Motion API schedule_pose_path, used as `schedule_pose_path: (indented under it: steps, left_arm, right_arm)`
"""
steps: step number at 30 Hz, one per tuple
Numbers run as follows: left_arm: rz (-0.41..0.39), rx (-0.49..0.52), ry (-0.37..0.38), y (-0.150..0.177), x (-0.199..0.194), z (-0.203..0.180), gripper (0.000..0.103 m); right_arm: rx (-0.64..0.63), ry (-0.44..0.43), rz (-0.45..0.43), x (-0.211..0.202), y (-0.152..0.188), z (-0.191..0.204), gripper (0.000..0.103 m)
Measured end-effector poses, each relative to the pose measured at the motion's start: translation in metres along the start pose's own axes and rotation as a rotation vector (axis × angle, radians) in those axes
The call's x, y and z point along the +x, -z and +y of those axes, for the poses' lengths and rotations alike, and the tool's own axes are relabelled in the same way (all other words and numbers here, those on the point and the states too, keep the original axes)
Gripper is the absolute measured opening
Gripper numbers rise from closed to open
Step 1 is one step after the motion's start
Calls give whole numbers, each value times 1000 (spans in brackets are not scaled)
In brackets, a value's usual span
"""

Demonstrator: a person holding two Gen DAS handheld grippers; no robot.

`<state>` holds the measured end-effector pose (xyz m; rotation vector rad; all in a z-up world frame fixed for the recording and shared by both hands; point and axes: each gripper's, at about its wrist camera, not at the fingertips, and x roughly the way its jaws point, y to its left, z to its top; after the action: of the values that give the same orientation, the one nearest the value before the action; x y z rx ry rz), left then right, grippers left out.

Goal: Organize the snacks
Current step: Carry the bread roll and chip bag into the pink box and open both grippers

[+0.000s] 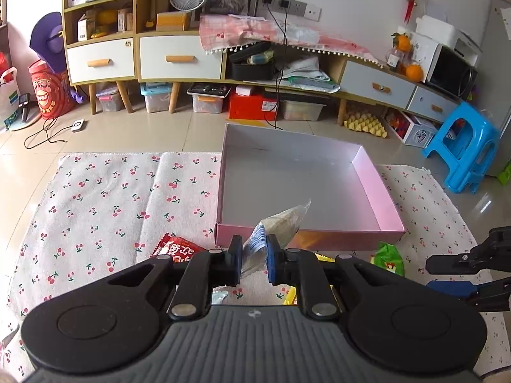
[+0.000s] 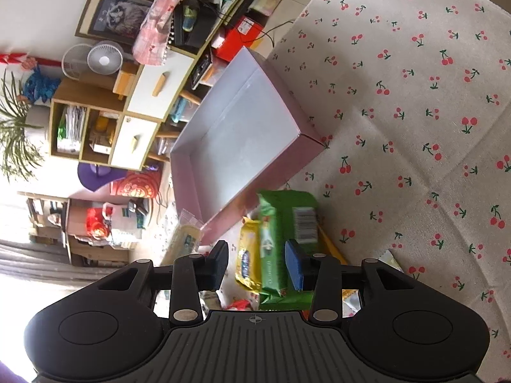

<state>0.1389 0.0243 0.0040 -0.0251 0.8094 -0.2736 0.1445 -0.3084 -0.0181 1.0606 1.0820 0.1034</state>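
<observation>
left gripper (image 1: pixel 253 263): clamped down on a clear plastic snack packet with a blue-printed end and a beige wafer-looking filling (image 1: pixel 281 226). The pads squeeze the blue end, so it's properly pinched.

packet's long axis: runs forward and up to the right from the jaws, with the free crimped tip poking out over the near wall of the box. Pretty much aimed at where it needs to go.

box: shallow rectangular pink cardboard box with a pale grey inside (image 1: pixel 377 188), sitting on the cherry-print cloth (image 1: pixel 105 191). Nothing in it yet as far as I can see. It's dead ahead of the left gripper, near wall just past the fingertips.

the relation that matters: the held packet is right at the near edge of the box, tip already over the rim, so my guess is the next bit is just a short carry forward and letting go inside.

right gripper (image 2: pixel 257 266): jaws apart, with a green wrapped snack bar with a barcode (image 2: pixel 284 229) lying between and beyond the pads. I don't see the pads pressing it, so I'd call it not grasped.

green bar's long axis: lies roughly along the gripper's pointing line, with a yellow foil snack pack (image 2: pixel 247 255) touching its left side.

leftovers: a red snack pouch with white characters (image 1: pixel 174 249) lies on the cloth left of the left gripper, near the box corner.

nearer hand: left for the box, it's already loaded. Right is parked over the green bar beside the box's near wall.
</observation>
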Motion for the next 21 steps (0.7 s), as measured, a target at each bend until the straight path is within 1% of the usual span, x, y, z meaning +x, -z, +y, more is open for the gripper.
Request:
schedule_pose_path:
  steps: [2,4,5,8,11,15,17,18,21]
  left_arm:
    - [7,7,0,2,0,-1,13]
    - [17,12,-3,3,1,-1,13]
    - [22,12,-3,5,1,-2,13]
    - [31,7,6,5,1,-2,13]
    - [36,12,6,7,2,-5,13]
    - [46,19,5,8,3,-8,13]
    - [48,24,3,8,4,-8,13]
    - [47,26,1,9,4,-10,13]
    - [43,22,4,8,2,-10,13]
  right_arm:
    - [-20,50,10,6,2,0,44]
    - [-15,84,16,12,3,-4,56]
    - [-10,88,20,15,3,-5,57]
    - [-24,78,34,23,4,-3,57]
    - [-86,84,45,32,9,5,57]
    - [-160,160,45,48,20,13,57]
    - [-179,193,45,54,23,13,54]
    - [-194,199,26,52,24,15,47]
    - [-195,209,9,47,25,18,46]
